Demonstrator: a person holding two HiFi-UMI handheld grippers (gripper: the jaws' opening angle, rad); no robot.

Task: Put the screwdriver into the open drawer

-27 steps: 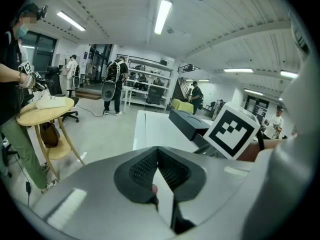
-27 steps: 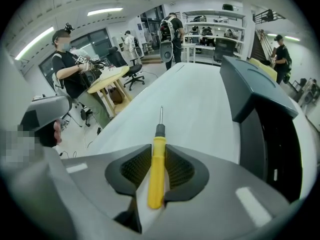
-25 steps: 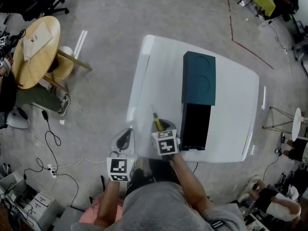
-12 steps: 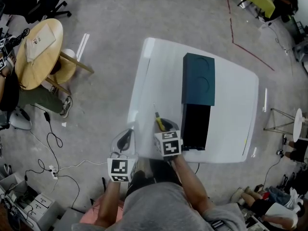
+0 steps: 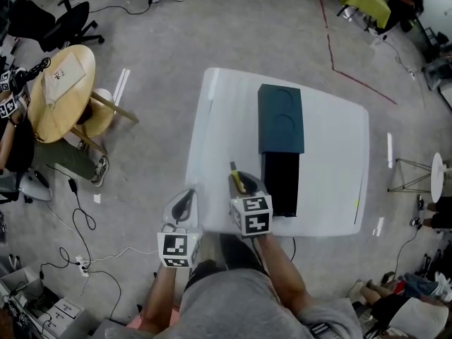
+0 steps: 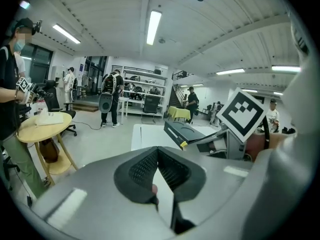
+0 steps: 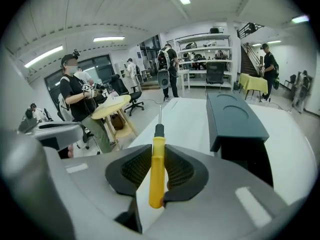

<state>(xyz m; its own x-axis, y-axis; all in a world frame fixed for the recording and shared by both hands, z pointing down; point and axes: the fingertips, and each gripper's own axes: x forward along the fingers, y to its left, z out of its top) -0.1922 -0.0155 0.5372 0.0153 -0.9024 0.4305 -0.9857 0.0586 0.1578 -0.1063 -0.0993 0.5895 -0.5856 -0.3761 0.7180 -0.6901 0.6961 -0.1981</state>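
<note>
Screwdriver (image 7: 157,164): yellow handle, thin shaft

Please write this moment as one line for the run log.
right gripper: shut on screwdriver, over table | left gripper: shut, empty | drawer: open, screwdriver not yet inside

We record: screwdriver (image 7: 157,169), yellow handle with black collar; drawer cabinet (image 5: 281,119), dark teal; bench (image 5: 332,161), white; floor (image 5: 176,41), grey; round table (image 5: 67,94), pale wood.

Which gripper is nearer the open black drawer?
Right. The right gripper, holding the yellow-handled screwdriver, is beside the drawer; the left gripper hangs farther left, by the white table's edge.
</note>
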